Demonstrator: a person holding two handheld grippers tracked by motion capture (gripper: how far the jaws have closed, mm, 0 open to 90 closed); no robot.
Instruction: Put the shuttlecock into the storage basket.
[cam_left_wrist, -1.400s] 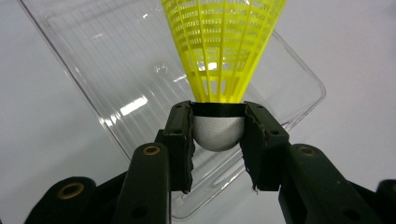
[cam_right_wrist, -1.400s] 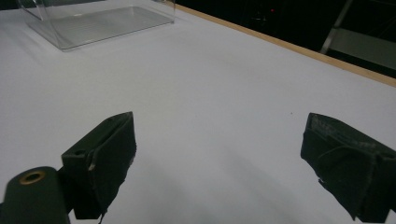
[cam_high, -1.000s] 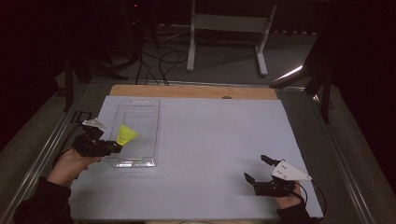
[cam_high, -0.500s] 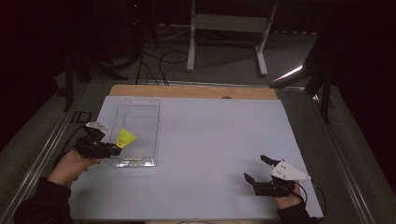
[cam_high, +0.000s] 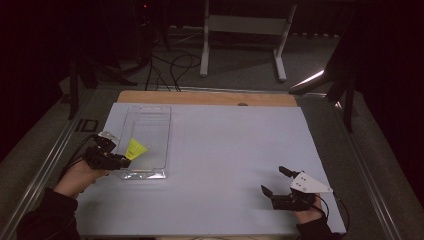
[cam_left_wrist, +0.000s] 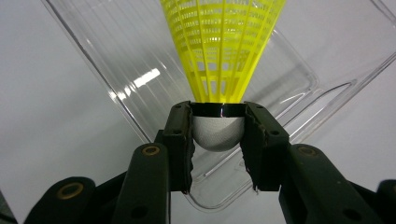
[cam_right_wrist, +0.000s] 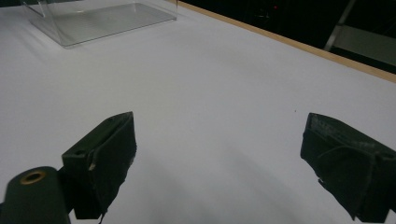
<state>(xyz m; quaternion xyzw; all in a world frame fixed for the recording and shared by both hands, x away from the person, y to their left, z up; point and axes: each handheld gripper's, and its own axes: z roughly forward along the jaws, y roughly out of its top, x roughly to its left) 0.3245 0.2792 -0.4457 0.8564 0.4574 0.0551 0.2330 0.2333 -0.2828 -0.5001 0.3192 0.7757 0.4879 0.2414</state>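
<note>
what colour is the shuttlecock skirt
Bright yellow shuttlecock, seen best in the left gripper view.

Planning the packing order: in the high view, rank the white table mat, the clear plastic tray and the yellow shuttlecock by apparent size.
1. White table mat, largest by far.
2. Clear plastic tray.
3. Yellow shuttlecock, smallest, held over the tray by the left gripper.
</note>
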